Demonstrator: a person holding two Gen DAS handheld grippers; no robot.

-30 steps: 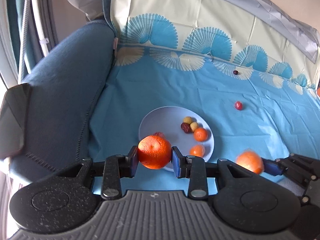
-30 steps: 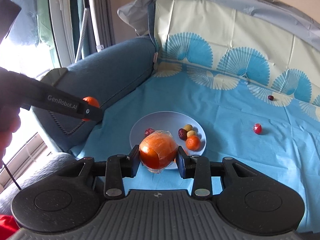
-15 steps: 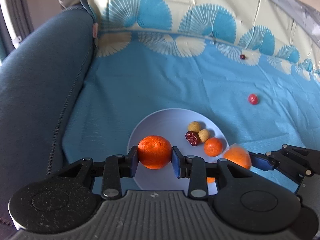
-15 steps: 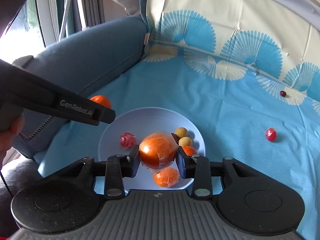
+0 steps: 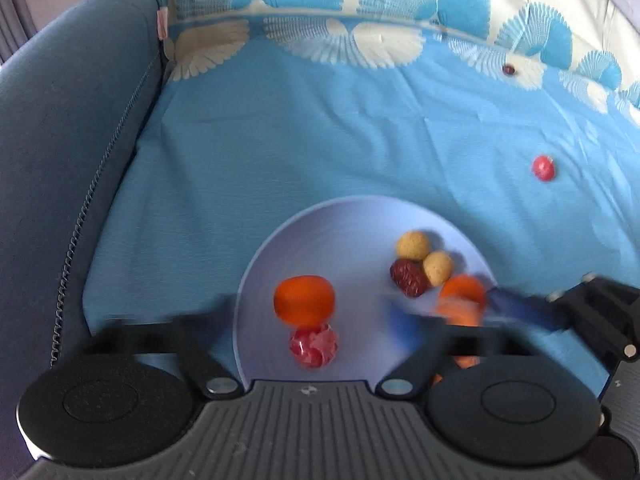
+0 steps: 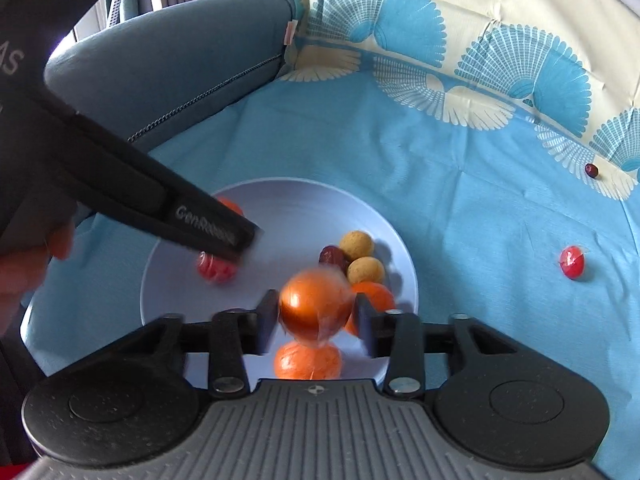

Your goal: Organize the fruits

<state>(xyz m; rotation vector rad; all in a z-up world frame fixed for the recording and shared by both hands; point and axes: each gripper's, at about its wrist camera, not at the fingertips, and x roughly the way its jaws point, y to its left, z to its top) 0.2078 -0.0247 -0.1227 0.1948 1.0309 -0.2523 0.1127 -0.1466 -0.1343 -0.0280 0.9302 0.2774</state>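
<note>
Moved: a second ago both tools carried oranges high above the plate; they have since come down over it, and both sets of jaws have just been opening
Left tool: the left tool (image 5: pixel 304 320) stands spread wide, its black fingers blurred and well apart, nothing pinched; the round orange mandarin (image 5: pixel 304 300) it brought is free between them, over the left half of the plate and just above a pink-and-red wrapped ball (image 5: pixel 314 342)
Right tool: the right tool (image 6: pixel 316 318) is partly spread; a glossy orange fruit in clear wrap (image 6: pixel 316 306) sits between the blue pads, with a gap showing at the right pad, so it looks released, though blur makes the left side hard to judge
Plate: the pale lilac round plate (image 6: pixel 304 200) lies on the blue patterned sheet (image 5: pixel 320 128) and already holds two tan round fruits (image 6: pixel 357 245), a dark red wrinkled date (image 6: pixel 331 256) and more oranges at its near edge
Why here: both tools hang low over the plate so the fruit drops a short way and does not roll off, I judge
Left over: a small red wrapped ball (image 6: pixel 573 262) lies to the right, well apart from the plate, and a dark small berry (image 6: pixel 591 169) far right on the fan pattern
Risk: round fruit may knock its neighbours on landing
</note>
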